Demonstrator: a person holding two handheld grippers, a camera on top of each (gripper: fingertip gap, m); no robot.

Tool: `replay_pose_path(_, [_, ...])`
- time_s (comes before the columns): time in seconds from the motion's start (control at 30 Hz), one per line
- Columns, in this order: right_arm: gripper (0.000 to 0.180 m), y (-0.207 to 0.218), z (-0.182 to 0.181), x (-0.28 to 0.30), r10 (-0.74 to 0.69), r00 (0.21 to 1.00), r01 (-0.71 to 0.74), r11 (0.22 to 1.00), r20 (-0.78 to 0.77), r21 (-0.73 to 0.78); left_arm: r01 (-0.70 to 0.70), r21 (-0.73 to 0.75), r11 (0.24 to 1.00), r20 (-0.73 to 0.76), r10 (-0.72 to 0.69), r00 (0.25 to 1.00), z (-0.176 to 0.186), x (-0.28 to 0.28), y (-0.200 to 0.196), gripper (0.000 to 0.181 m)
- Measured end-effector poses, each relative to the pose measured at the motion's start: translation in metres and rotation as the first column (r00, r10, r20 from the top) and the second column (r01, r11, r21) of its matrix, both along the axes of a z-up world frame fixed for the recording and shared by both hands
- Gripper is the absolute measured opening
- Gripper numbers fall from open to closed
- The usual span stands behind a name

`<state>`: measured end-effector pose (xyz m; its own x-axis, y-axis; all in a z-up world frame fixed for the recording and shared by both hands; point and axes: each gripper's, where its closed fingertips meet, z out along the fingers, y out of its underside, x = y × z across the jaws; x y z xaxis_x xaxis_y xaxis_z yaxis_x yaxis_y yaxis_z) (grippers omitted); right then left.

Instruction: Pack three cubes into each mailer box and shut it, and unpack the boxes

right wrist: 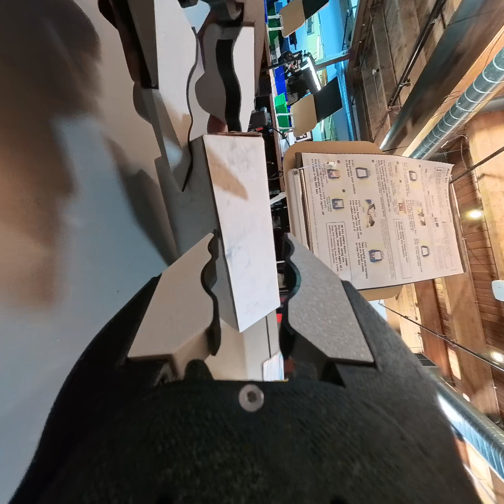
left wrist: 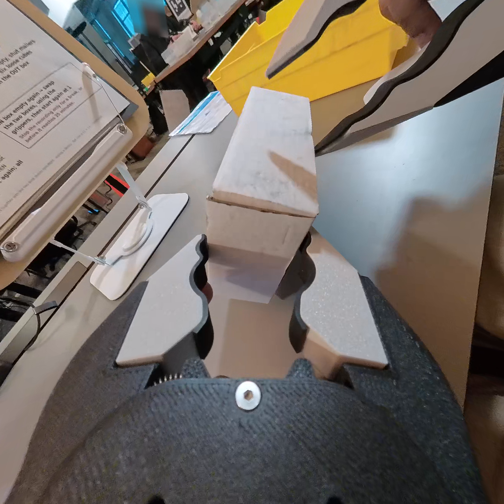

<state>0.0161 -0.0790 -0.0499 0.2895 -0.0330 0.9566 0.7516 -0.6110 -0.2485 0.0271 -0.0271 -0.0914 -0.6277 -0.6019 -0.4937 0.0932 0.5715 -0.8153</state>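
Observation:
A closed white mailer box [left wrist: 268,163] lies lengthwise on the grey table [left wrist: 381,204]. My left gripper [left wrist: 255,240] is shut on its near end, with a finger pressed on each side. My right gripper [left wrist: 293,109] comes in from the upper right, open, with its fingertips at the box's far end. In the right wrist view the box [right wrist: 245,218] sits between the open fingers of my right gripper [right wrist: 249,237]. One finger is against the box and the other stands clear of the white lid. The left gripper [right wrist: 215,131] holds the far end there. No cubes are in view.
A yellow bin [left wrist: 313,62] stands behind the box. An instruction sheet on a stand [left wrist: 41,109] rises at the left, with its white base [left wrist: 136,245] on the table. It also shows in the right wrist view [right wrist: 381,218]. A printed paper [left wrist: 201,114] lies farther back. The table's edge [left wrist: 477,245] runs along the right.

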Motion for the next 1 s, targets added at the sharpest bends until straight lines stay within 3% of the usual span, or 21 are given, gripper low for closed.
replay_pose_path(0.2, [0.045,0.0,0.008,-0.003,0.007,0.997,-0.009,1.0,0.08,0.022,-0.002,-0.018,1.0,-0.05,0.001,0.999,-0.004,0.0,0.0,0.065])
replay_pose_path(0.53, [0.039,0.001,0.011,-0.005,0.015,0.997,-0.019,0.998,0.074,0.052,-0.015,0.013,1.0,-0.083,0.016,0.996,-0.013,0.001,0.0,0.064])
replay_pose_path(0.6, [0.029,0.001,0.008,-0.005,0.017,0.997,-0.02,0.999,0.079,0.035,-0.013,-0.011,1.0,-0.074,0.012,0.997,-0.007,0.0,-0.001,0.064])
replay_pose_path(0.67, [0.004,0.001,0.002,-0.007,0.024,0.996,-0.024,1.0,0.088,0.0,0.001,-0.073,0.997,-0.054,-0.005,0.999,0.005,-0.002,-0.002,0.064])
replay_pose_path(0.77, [0.0,0.001,0.0,-0.007,0.024,0.996,-0.023,1.0,0.087,-0.008,0.037,-0.121,0.992,0.003,-0.037,0.999,0.018,-0.007,-0.005,0.063])
replay_pose_path(0.9, [0.0,0.007,-0.008,-0.016,0.066,0.997,-0.066,0.998,-0.034,0.013,0.055,-0.077,0.995,0.011,-0.054,0.998,0.008,-0.008,-0.019,0.064])
replay_pose_path(1.0, [0.0,0.003,-0.01,-0.011,0.047,0.999,-0.047,0.999,-0.01,-0.002,0.023,-0.08,0.997,-0.007,-0.024,1.0,0.007,-0.003,-0.021,0.062])
